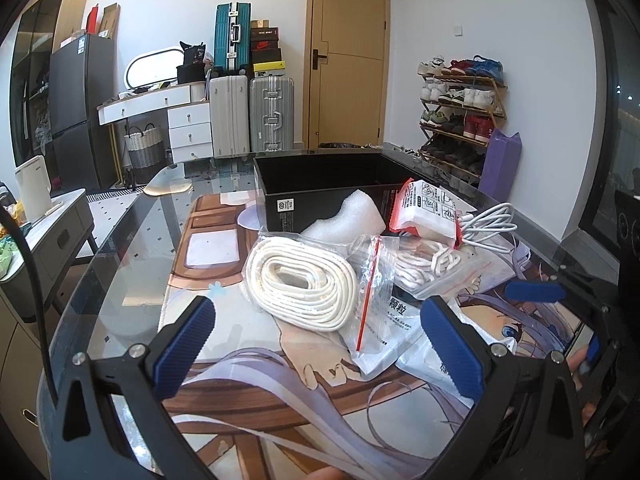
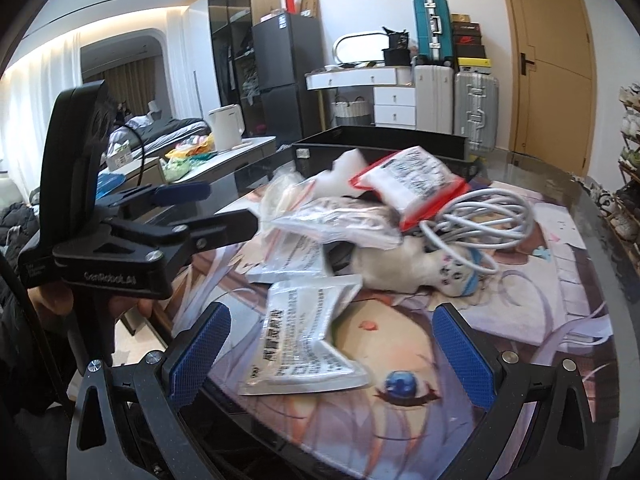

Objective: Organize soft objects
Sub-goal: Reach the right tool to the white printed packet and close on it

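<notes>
Left tongs (image 1: 320, 344) spread wide, empty, coiled white rope (image 1: 302, 290) at twelve o'clock; right tongs (image 2: 332, 356) released above a white packet (image 2: 304, 356) on the tabletop (image 1: 120, 280).

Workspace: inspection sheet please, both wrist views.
Surface: glass table with printed mat.
Job's things: bagged rope coil, laces bag, foam, red-edged pouch, white packets, piled before the open black box.
Clutter: plush under the pile.
Grippers: left gripper and right gripper open, empty.
Cables: white cable atop the pile.
Surroundings: suitcases, shoe rack, door.
</notes>
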